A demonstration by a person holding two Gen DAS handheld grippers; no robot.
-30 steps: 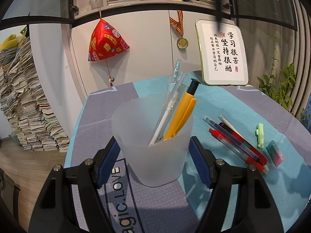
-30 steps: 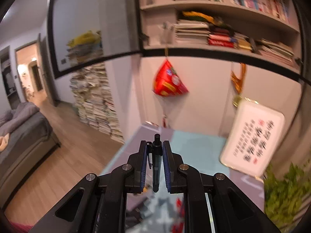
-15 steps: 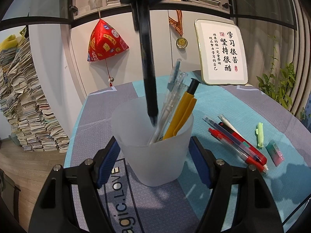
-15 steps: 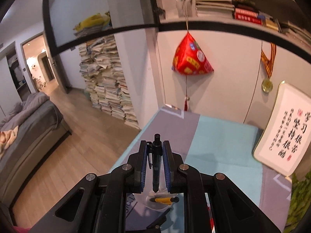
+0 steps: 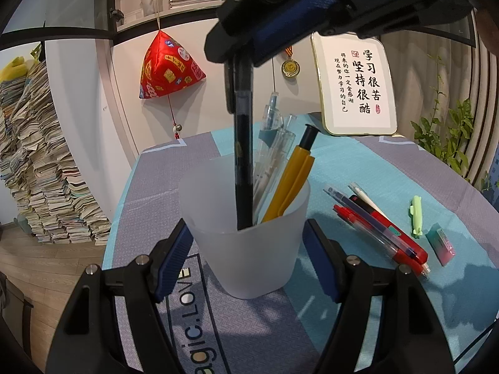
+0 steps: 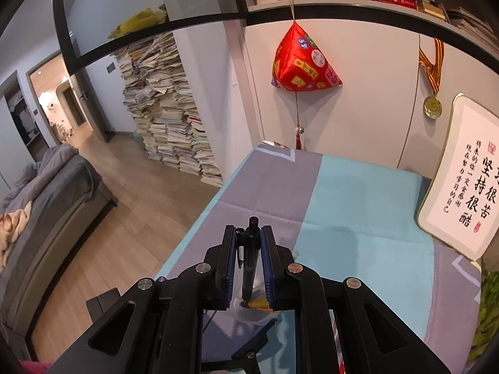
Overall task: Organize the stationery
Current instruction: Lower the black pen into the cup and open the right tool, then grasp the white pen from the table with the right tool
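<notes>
A frosted plastic cup (image 5: 246, 258) stands on the tablecloth, and my left gripper (image 5: 245, 229) is shut on its sides. Inside it lean a yellow pen (image 5: 293, 180) and clear pens (image 5: 271, 149). Above the cup, my right gripper (image 5: 246, 53) is shut on a black pen (image 5: 243, 155) that hangs upright with its lower end below the rim. In the right wrist view the black pen (image 6: 251, 249) sits between the blue pads of the right gripper (image 6: 248, 232), with the cup (image 6: 249, 316) partly visible underneath. Loose red and blue pens (image 5: 380, 227) lie to the cup's right.
A green clip-like piece (image 5: 416, 215) and a teal eraser (image 5: 441, 243) lie beyond the loose pens. A framed calligraphy board (image 5: 355, 84) leans at the table's back, a plant (image 5: 452, 137) at the right. The table's left edge (image 6: 193, 227) drops to the floor beside stacked books (image 6: 168, 124).
My right gripper has come down over the cup with the black pen; the pen's lower end went from above the cup to inside it. The left gripper and cup stayed put.
</notes>
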